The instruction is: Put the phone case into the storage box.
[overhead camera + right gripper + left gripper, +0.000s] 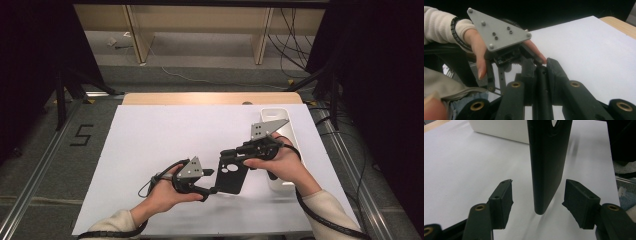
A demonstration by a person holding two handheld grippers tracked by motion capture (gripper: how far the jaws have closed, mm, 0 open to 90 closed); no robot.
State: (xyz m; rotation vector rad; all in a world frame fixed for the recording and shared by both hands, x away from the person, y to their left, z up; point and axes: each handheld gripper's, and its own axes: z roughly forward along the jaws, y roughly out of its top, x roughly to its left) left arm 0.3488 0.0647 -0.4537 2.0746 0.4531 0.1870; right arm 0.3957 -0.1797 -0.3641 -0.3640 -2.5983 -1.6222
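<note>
A black phone case (231, 172) hangs above the white sheet between both hands. My right gripper (231, 156) is shut on its upper edge; in the right gripper view the jaws (541, 66) pinch the thin black case (541, 95) from both sides. My left gripper (211, 181) stands open around the case's lower end. In the left gripper view the case (547, 165) hangs upright between the two pads (501, 202), with a gap on each side. The left gripper's grey plate (499, 32) and the hand holding it face the right gripper's camera.
A white sheet (165, 145) covers most of the wooden table (210, 98). A white oblong tray (274, 111) lies at the right, behind and under the right hand, and its wall (499, 130) is in the left gripper view. Dark floor and cables surround the table.
</note>
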